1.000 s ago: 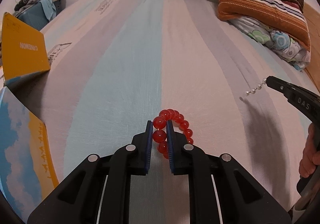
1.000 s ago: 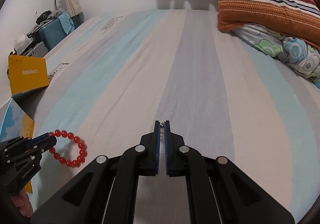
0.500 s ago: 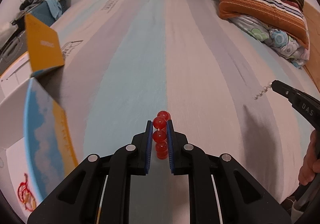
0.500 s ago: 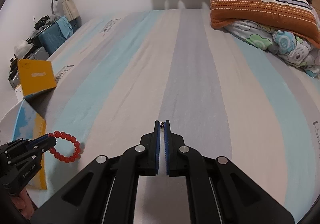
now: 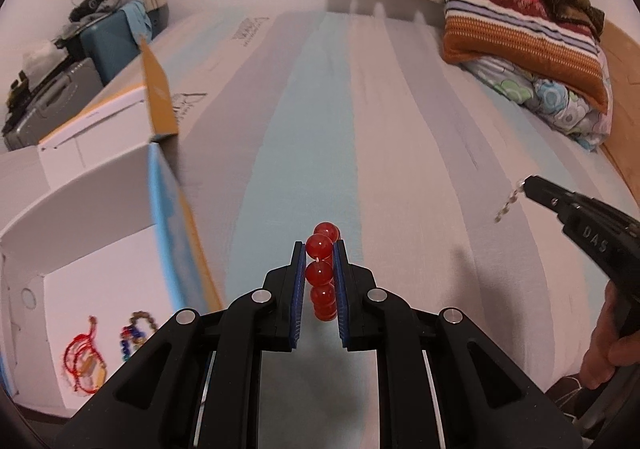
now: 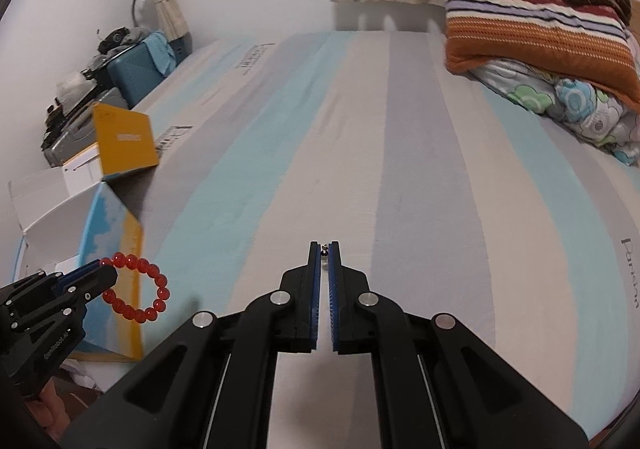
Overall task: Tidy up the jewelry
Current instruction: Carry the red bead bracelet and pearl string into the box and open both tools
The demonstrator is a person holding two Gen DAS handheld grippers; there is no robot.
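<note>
Red beads first: one red bead bracelet (image 5: 320, 277) is clamped in the left claw (image 5: 319, 249), its loop hanging edge-on along the fingers, above the striped bed (image 5: 304, 137) beside one open white box (image 5: 92, 209). One silver chain (image 5: 508, 201) is pinched in the closed right claw (image 6: 324, 249), dangling downward. Two bracelets (image 5: 104, 345) are seen inside the box.

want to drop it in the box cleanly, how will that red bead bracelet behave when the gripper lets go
The red bead bracelet hangs as an open loop from the left gripper, so it probably flops and collapses on landing. Its round, glossy beads look hard and may skid or roll a little on the white box floor. Only a few beads are pinched, so it should release readily.
</note>
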